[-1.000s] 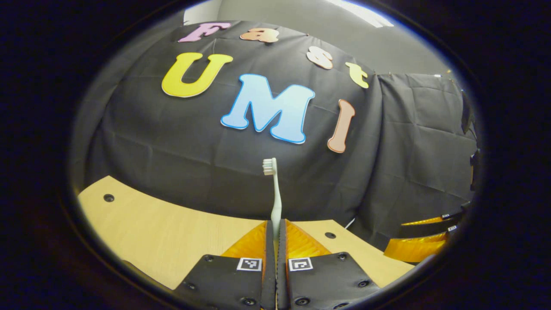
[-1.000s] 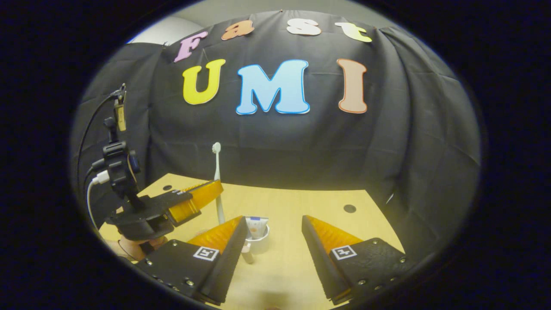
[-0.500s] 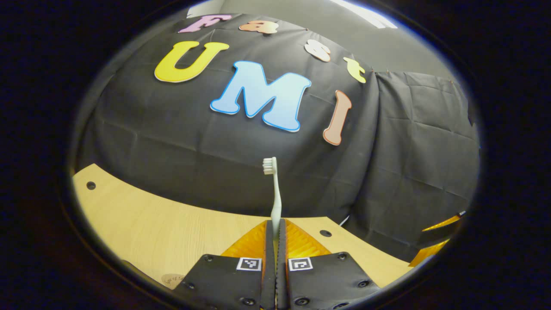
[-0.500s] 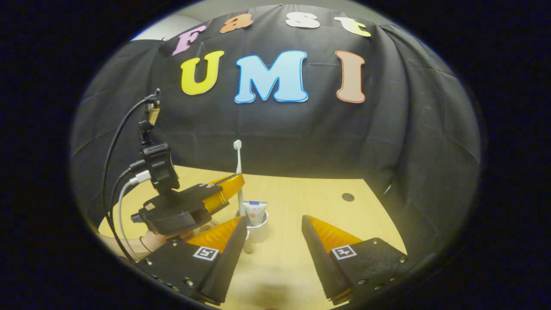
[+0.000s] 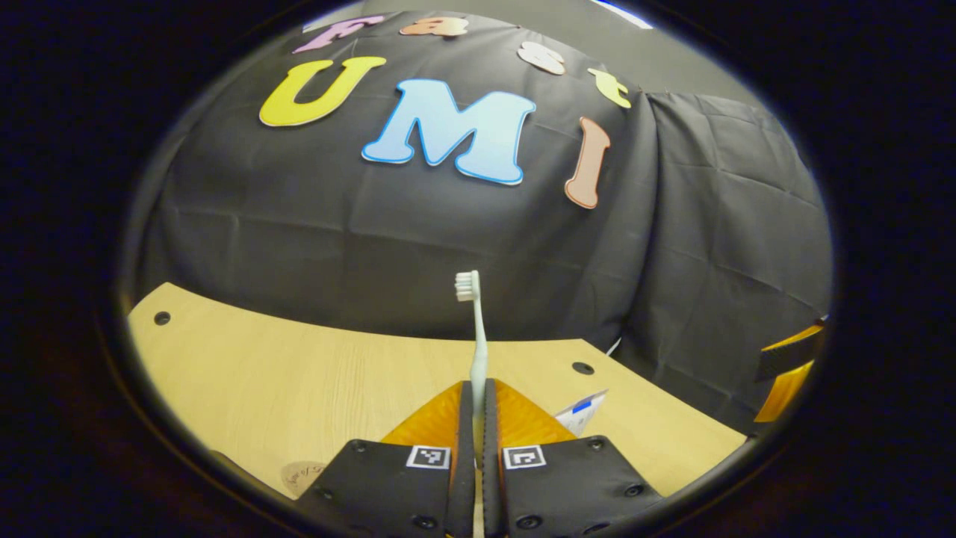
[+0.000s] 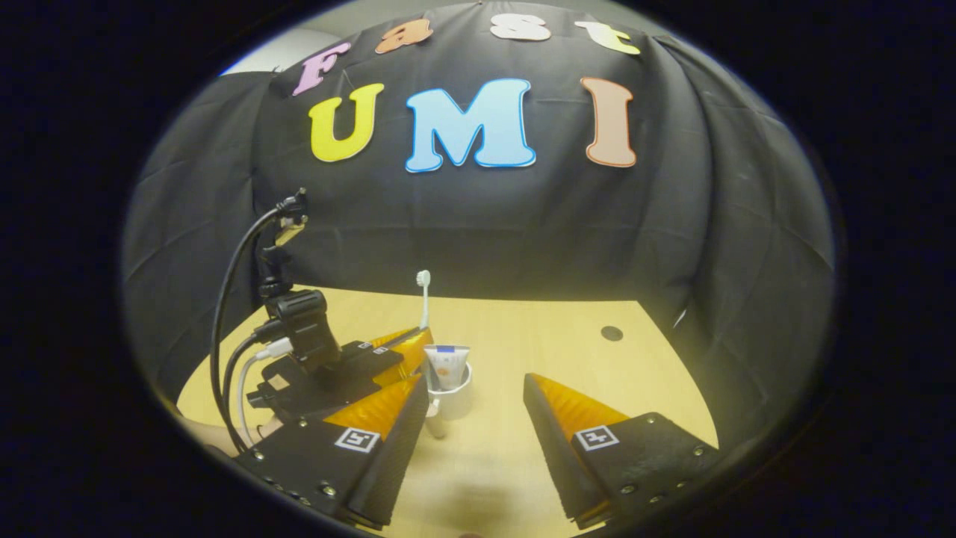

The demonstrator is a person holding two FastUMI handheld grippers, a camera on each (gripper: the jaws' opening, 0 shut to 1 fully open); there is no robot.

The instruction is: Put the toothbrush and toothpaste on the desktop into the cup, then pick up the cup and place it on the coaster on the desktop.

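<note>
My left gripper [image 5: 478, 400] is shut on a white toothbrush [image 5: 478, 336], which stands upright with its bristles on top. In the right gripper view the same toothbrush [image 6: 424, 299] and left gripper [image 6: 412, 347] hang just left of a white cup [image 6: 454, 400] on the table. A toothpaste tube [image 6: 448, 366] stands inside the cup. The brush's lower end shows low beside the cup's left wall, outside it. My right gripper [image 6: 476, 385] is open, with the cup a little beyond its fingers. The tube's top [image 5: 581, 411] also peeks out right of my left fingers.
The light wooden table [image 6: 567, 351] has small dark holes [image 6: 611, 333]. A round coaster's edge [image 5: 302, 472] lies at the near left. The black cloth wall closes the back and right. A hand [image 6: 202, 433] and cables [image 6: 231, 299] trail behind the left gripper.
The left gripper has carried the toothbrush right and down, from well left of the cup to right beside it. The right gripper has stayed open and nearly still.
</note>
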